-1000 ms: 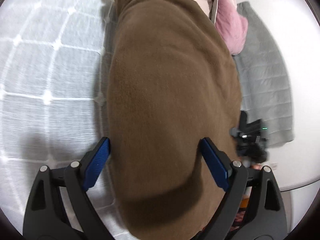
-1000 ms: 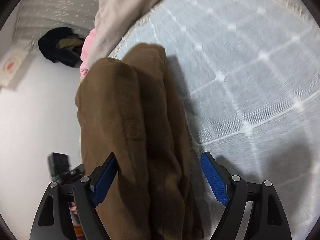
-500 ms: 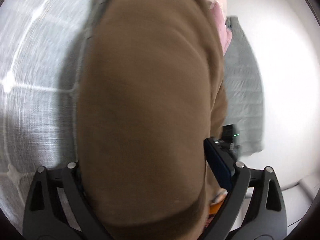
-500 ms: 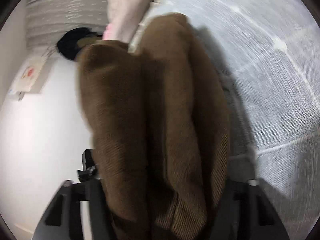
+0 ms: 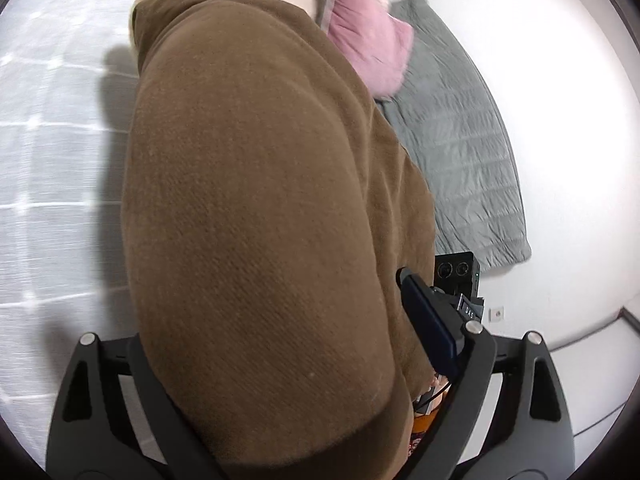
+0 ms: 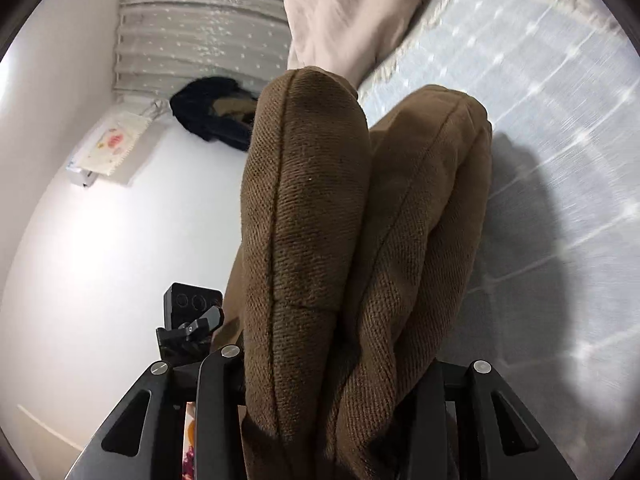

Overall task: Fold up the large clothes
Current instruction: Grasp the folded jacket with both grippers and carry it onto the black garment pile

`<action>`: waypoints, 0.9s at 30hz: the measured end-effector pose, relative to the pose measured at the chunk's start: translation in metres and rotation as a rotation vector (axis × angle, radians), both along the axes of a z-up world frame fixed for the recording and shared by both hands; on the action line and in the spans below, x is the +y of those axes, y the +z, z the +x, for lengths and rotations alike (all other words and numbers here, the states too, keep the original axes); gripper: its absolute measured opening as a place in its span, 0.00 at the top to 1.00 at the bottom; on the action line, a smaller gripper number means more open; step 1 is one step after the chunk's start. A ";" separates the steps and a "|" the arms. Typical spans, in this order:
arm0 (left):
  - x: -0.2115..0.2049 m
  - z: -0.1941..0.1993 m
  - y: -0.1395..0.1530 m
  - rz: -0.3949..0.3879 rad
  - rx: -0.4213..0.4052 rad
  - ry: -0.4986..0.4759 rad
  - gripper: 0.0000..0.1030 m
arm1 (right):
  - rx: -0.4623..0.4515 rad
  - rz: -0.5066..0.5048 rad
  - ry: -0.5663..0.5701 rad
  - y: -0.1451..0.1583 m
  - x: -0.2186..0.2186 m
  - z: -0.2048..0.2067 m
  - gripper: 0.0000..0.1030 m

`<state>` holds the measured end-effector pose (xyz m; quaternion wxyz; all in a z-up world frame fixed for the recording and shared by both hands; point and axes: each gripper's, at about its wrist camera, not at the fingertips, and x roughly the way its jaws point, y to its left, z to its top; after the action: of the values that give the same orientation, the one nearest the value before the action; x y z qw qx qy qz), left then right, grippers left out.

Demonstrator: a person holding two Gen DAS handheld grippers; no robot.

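A thick brown garment [image 5: 256,208] fills both views, bunched into folds and raised above the pale checked rug [image 5: 48,152]. My left gripper [image 5: 288,320] is shut on a wide bundle of it; only the right blue pad [image 5: 430,320] shows, the other is buried in cloth. My right gripper [image 6: 340,392] is shut on two thick folds of the same brown garment [image 6: 312,208]; its pads are hidden by the fabric.
A pink fluffy garment [image 5: 372,40] and a grey quilted mat [image 5: 460,132] lie on the white floor at the right. A black camera on a stand [image 6: 192,312] stands near. A cream garment [image 6: 352,16], a dark heap [image 6: 212,108] and curtains lie beyond the rug [image 6: 540,100].
Both grippers were open around the brown garment a second ago. They have shut on it and lifted the bundle off the rug.
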<state>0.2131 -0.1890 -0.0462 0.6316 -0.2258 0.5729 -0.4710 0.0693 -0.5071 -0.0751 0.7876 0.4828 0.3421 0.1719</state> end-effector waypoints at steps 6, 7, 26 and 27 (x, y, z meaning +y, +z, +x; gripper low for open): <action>-0.108 -0.030 0.039 -0.044 -0.048 -0.168 0.13 | -0.053 -0.050 -0.155 0.049 -0.067 -0.090 0.63; -0.128 -0.035 0.046 -0.053 -0.055 -0.195 0.13 | -0.061 -0.060 -0.194 0.059 -0.083 -0.110 0.63; -0.517 -0.181 -0.031 0.201 -0.069 -0.691 0.12 | 0.105 -0.160 -0.914 0.037 -0.281 -0.416 0.51; -0.512 -0.178 -0.039 0.153 -0.013 -0.675 0.11 | 0.114 -0.121 -0.926 0.020 -0.286 -0.421 0.48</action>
<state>0.0353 -0.7014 -0.0856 0.4590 0.0275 0.6449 -0.6104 -0.3517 -0.7927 -0.0555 0.7880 0.5467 0.1427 -0.2447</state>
